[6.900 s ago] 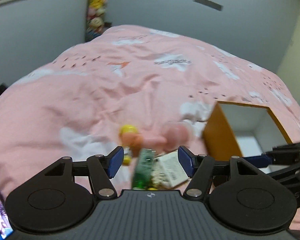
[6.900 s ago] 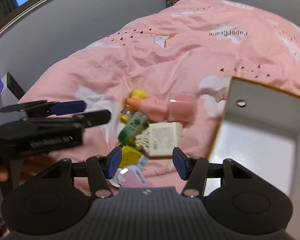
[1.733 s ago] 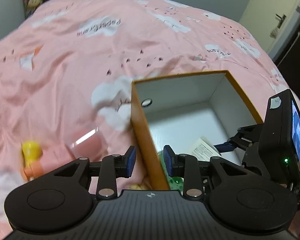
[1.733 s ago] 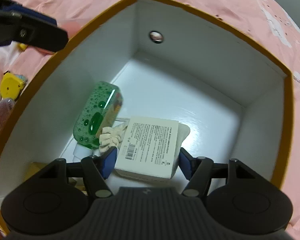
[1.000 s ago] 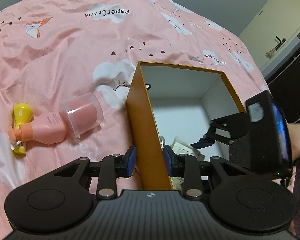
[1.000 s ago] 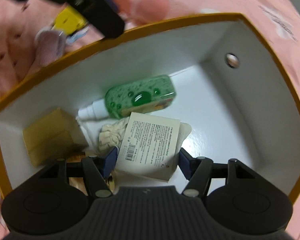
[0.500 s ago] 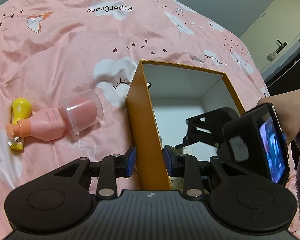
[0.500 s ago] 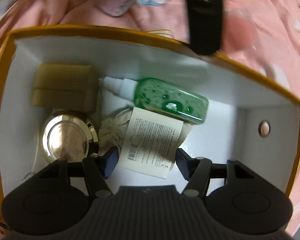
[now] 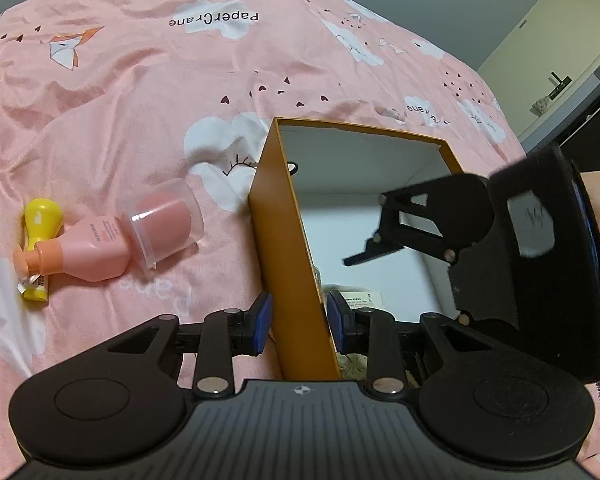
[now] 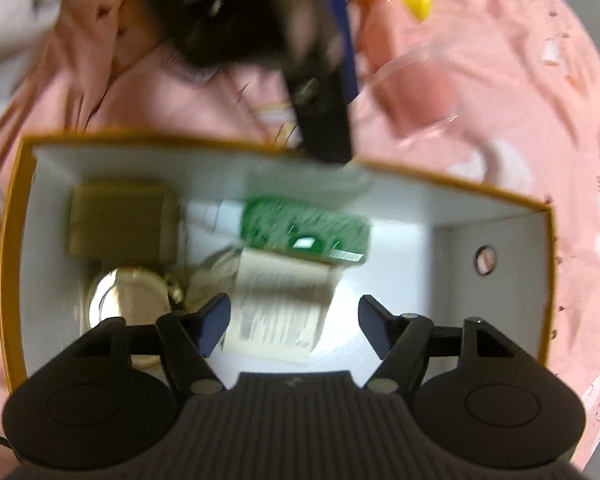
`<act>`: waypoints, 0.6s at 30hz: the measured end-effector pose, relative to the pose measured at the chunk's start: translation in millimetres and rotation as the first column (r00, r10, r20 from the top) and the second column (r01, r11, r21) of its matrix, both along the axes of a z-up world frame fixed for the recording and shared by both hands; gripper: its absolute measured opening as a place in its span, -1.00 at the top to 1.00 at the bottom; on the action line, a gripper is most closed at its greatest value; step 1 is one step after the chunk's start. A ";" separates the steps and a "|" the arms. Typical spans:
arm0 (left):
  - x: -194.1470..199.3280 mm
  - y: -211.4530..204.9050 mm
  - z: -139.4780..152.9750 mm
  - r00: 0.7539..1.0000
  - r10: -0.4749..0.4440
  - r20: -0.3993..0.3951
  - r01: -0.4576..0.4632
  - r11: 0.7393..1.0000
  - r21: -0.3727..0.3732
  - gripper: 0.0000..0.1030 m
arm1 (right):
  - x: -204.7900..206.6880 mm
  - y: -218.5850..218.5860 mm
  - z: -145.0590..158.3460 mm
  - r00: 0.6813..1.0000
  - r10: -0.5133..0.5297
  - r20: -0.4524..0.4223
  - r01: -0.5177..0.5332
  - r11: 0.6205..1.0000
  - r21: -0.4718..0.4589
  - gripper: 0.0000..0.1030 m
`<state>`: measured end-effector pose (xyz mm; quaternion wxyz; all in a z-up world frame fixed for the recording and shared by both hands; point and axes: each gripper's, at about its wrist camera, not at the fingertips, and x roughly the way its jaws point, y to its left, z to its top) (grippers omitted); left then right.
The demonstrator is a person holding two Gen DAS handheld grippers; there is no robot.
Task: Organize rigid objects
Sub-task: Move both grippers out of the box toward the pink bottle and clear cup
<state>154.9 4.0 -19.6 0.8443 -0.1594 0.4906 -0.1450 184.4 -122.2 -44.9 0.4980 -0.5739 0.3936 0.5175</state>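
Note:
An orange box with white inside [image 9: 278, 216] stands on the pink bed. My left gripper [image 9: 298, 320] is shut on its near side wall. My right gripper [image 10: 294, 320] is open above the box [image 10: 14, 208]; it also shows in the left wrist view [image 9: 364, 254]. Below it in the box lie a white labelled packet [image 10: 280, 304], a green bottle [image 10: 304, 228], a tan block [image 10: 120, 220] and a gold round lid [image 10: 128, 304]. The packet lies free between the open jaws.
A pink bottle with a clear cap [image 9: 128, 236] and a small yellow bottle [image 9: 40, 236] lie on the pink duvet [image 9: 140, 92] left of the box. A wall and door stand at the far right.
My right gripper has opened and let go of the white packet, which now lies in the box. My left gripper still holds the box wall.

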 end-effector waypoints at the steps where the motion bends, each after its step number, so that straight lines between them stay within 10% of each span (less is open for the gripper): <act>1: -0.4 0.2 0.5 1.000 0.000 0.001 0.000 1.000 0.002 0.32 | 0.2 2.3 2.0 1.000 -0.006 0.002 0.006 1.000 0.017 -0.26; 13: -6.8 10.9 5.6 1.000 0.028 0.006 -0.028 1.000 0.004 0.32 | -18.6 20.5 -11.8 0.999 0.041 0.009 -0.042 0.998 0.054 0.22; 18: -14.0 20.7 11.8 0.999 0.046 0.026 -0.046 0.999 0.000 0.32 | -14.0 18.0 -9.6 1.000 0.001 0.031 -0.003 0.999 0.047 0.10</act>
